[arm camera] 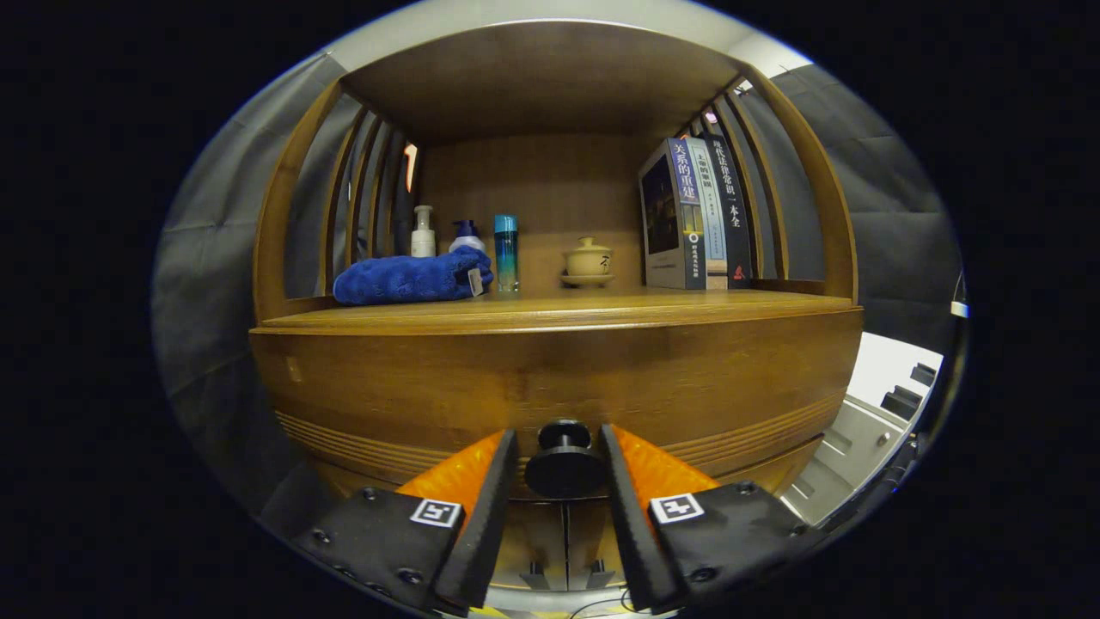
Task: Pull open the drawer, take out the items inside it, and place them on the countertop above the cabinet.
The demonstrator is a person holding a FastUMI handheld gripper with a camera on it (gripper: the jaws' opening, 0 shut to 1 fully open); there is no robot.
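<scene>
The wooden cabinet's drawer front (412,378) is flush with the cabinet, curved and brown, with a round black knob (563,468) low at its middle. My gripper (559,437) is right at the drawer, and the knob sits between its two fingers. A thin gap shows on each side of the knob, so the fingers stand open around it rather than pressing on it. The drawer's inside is hidden. The countertop (601,308) runs just above the drawer front.
On the countertop lie a folded blue towel (411,277), a white pump bottle (422,232), a blue pump bottle (467,234), a tall teal bottle (506,253), a lidded tea bowl (589,260) and upright books (692,215). Slatted side walls and a wooden roof enclose that shelf.
</scene>
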